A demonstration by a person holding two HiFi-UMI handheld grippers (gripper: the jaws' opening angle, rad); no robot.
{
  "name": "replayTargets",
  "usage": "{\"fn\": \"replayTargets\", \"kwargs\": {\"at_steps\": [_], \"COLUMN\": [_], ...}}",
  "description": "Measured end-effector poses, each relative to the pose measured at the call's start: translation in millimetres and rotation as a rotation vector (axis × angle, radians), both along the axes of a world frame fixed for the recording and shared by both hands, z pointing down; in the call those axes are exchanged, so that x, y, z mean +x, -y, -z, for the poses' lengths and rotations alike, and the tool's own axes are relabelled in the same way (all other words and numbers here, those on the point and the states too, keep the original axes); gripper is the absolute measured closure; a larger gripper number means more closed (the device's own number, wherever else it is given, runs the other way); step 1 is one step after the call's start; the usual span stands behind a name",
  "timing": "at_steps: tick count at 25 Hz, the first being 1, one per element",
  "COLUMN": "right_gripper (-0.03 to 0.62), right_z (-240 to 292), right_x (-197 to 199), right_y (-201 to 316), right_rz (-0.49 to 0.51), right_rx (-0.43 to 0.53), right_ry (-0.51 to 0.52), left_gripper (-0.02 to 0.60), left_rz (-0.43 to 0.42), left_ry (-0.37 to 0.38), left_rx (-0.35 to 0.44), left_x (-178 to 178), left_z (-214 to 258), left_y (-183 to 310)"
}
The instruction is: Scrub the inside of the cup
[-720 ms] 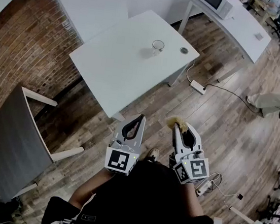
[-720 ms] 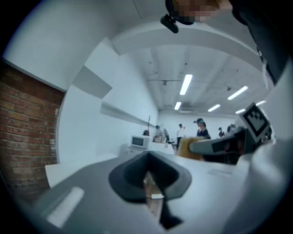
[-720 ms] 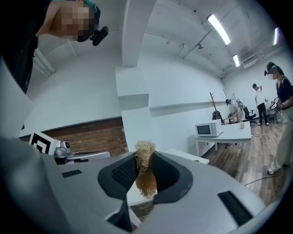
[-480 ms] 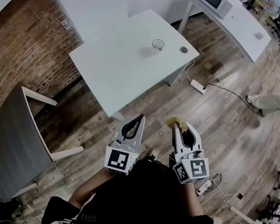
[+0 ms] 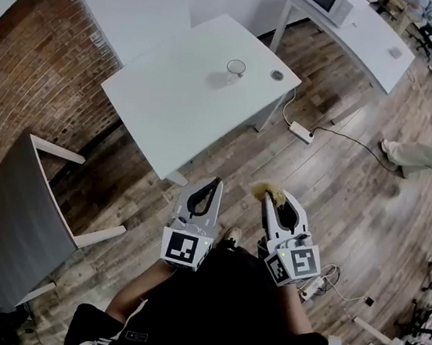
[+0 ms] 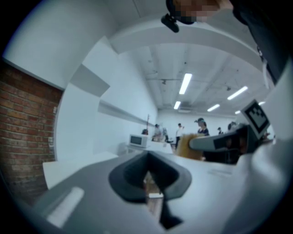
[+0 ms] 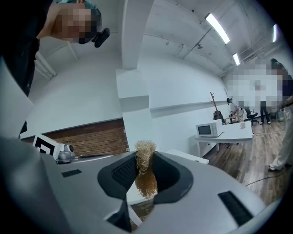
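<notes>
Evidently the scrubbing has not begun: the cup (image 5: 235, 68) stands upright on the far part of the white table (image 5: 153, 112), well apart from both grippers. The person holds these roughly level in front of the body, over the wood floor. The right gripper (image 5: 266, 199) is clamped on a straw-coloured scrubber (image 7: 145, 176); its tuft sticks out past the tips, ready to go into the cup. The left gripper (image 5: 214, 183) is closed with nothing in it, and would probably have to open to steady the cup.
</notes>
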State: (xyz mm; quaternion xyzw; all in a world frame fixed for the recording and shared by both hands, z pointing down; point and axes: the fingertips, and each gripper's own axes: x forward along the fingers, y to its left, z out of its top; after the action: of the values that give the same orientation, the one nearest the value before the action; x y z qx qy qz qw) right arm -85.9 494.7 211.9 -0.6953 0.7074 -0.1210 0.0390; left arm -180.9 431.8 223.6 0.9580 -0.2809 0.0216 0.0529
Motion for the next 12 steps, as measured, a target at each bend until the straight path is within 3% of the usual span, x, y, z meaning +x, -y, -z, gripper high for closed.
{"fn": "replayTargets", "kwargs": {"at_steps": [7,12], "right_gripper": [0.514,0.514], "right_z": [-5,-8], "right_x": [25,33], "right_y": [-16,-19], "right_rz": [0.037,0.101], "right_rx": [-0.002,0.016], "right_ry": [0.008,-0.003], "left_gripper": [0.578,0.578], "left_rz": [0.024,0.051], "left_ry": [0.016,0.07], "left_rx": [-0.012,0.006], "left_x": [25,35], "left_z": [-6,-12], "left_y": [-20,-32]}}
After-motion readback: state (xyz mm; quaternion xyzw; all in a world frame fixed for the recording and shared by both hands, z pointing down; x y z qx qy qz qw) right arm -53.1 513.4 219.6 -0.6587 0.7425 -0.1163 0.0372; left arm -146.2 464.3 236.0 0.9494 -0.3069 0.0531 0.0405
